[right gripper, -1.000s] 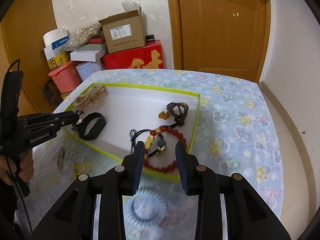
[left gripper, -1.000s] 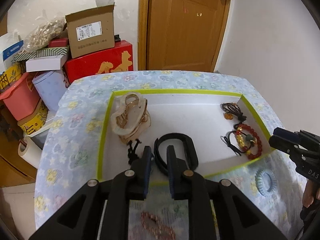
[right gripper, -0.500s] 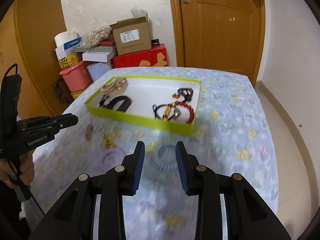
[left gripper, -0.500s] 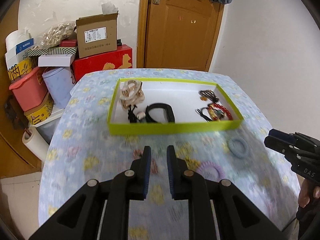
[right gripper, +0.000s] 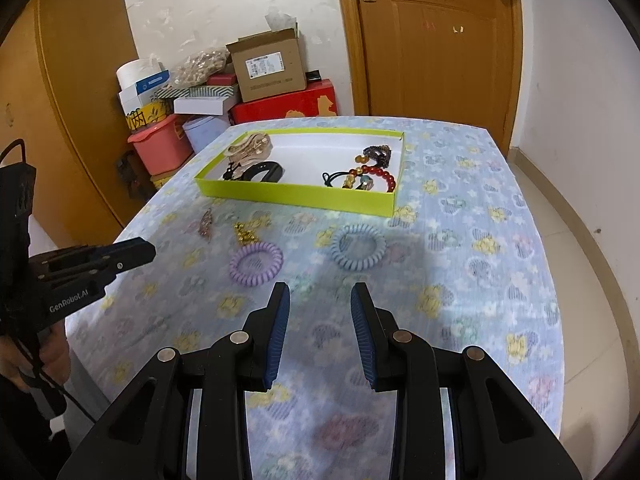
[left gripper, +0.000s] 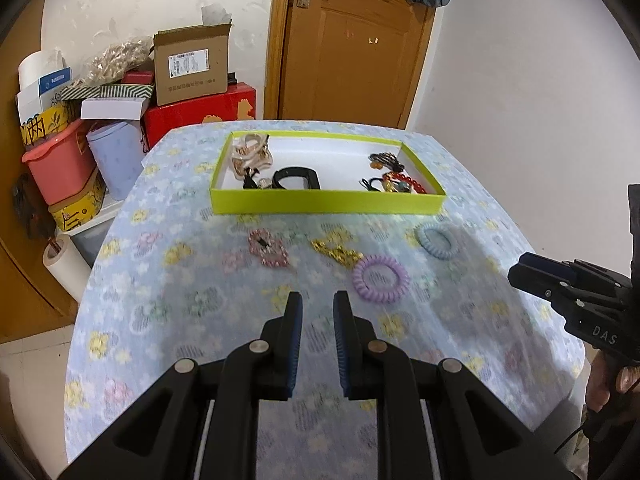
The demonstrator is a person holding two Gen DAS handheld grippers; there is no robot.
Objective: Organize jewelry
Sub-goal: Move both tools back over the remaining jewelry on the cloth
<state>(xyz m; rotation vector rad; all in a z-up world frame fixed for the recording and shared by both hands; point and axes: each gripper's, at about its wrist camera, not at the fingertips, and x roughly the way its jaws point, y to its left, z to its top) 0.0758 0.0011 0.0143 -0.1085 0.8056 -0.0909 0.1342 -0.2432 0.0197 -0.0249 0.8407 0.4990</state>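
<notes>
A lime-green tray (left gripper: 326,203) (right gripper: 296,195) on the flowered table holds a beige hair claw (left gripper: 250,154), a black band (left gripper: 296,178) and a red bead bracelet (left gripper: 404,182). In front of it lie a pink clip (left gripper: 268,249), a gold clip (left gripper: 338,252), a purple coil tie (left gripper: 380,279) (right gripper: 256,264) and a blue coil tie (left gripper: 437,240) (right gripper: 357,247). My left gripper (left gripper: 317,308) is open a little and empty, held back above the table's near part. My right gripper (right gripper: 319,294) is open and empty, just short of the blue tie.
Stacked boxes, a pink bin (left gripper: 60,160) and a cardboard carton (left gripper: 190,66) crowd the floor beyond the table's far left. A wooden door (left gripper: 352,40) is behind. The table's edges fall away left, right and near.
Both grippers have pulled back from the tray toward the near side of the table, so the loose items in front of the tray have come into view. Both stayed empty.
</notes>
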